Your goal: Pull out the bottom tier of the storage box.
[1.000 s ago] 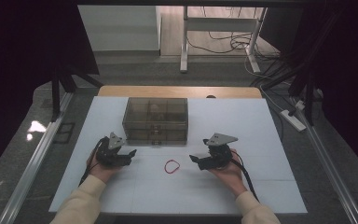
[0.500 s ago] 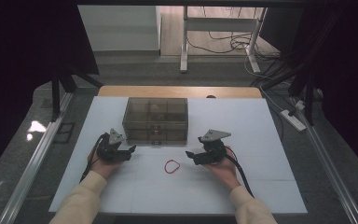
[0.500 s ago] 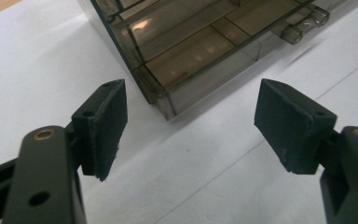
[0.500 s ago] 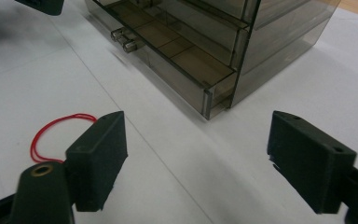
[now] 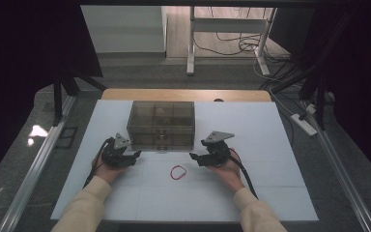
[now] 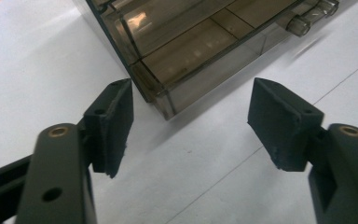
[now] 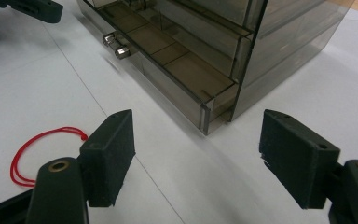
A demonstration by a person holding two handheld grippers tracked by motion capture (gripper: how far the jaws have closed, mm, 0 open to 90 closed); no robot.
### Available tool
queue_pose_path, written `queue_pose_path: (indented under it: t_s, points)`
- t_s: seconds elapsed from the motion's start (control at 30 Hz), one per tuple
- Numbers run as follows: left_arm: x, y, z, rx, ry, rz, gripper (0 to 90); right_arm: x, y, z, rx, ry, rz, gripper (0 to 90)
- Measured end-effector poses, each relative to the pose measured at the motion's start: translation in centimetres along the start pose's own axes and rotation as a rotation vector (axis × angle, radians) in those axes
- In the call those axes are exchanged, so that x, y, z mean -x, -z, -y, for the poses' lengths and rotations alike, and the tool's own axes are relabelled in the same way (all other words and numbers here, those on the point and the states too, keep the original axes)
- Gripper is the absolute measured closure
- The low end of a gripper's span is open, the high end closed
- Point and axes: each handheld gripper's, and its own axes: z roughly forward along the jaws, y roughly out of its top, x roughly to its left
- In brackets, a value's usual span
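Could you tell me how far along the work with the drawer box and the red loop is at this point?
Done: the bottom drawer of the drawer box stands slightly pulled out. In hand: nothing; the left gripper and right gripper, jaws just narrowing with nothing between them, flank the box's front corners. Left: the red loop lies untouched on the white table.

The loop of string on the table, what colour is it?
Red string loop, clearest in the right gripper view.
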Motion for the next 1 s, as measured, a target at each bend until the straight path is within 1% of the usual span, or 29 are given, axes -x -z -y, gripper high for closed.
queue_pose_path:
  t_s: [0.07, 0.1, 0.2, 0.33, 0.43, 0.5, 0.7, 0.83, 1.0]
  points:
    - [0.0, 0.0, 0.0, -0.001, 0.002, 0.000, 34.2, 0.0, -0.1, 0.0, -0.001, 0.000, 0.000, 27.3]
    - [-0.1, 0.0, 0.0, 0.000, 0.001, -0.002, 34.5, 0.1, -0.1, 0.0, -0.001, -0.001, -0.001, 29.7]
    - [-0.1, -0.2, 0.1, -0.003, 0.000, 0.001, 35.9, 0.0, -0.3, -0.1, 0.001, -0.004, -0.004, 30.6]
    - [-0.1, -0.5, 0.1, -0.011, -0.003, 0.008, 38.7, 0.0, -0.7, -0.2, -0.011, 0.005, -0.010, 34.3]
    - [-0.1, -0.6, 0.2, -0.014, -0.006, 0.008, 42.3, -0.1, -1.0, -0.1, -0.023, 0.003, -0.011, 38.4]
    - [-0.1, -0.6, 0.2, -0.017, -0.007, 0.004, 44.2, -0.2, -1.2, -0.1, -0.029, 0.006, -0.004, 40.7]
    - [-0.4, -0.6, 0.3, -0.014, 0.005, -0.005, 52.1, -0.1, -1.5, -0.1, -0.041, 0.012, 0.015, 49.6]
    - [-0.4, -0.6, 0.3, -0.017, 0.002, -0.009, 56.3, 0.0, -1.8, -0.1, -0.041, 0.005, 0.013, 53.2]
    - [-0.3, -0.7, 0.3, -0.016, -0.007, -0.009, 61.8, -0.1, -2.0, -0.2, -0.042, 0.023, 0.017, 59.0]
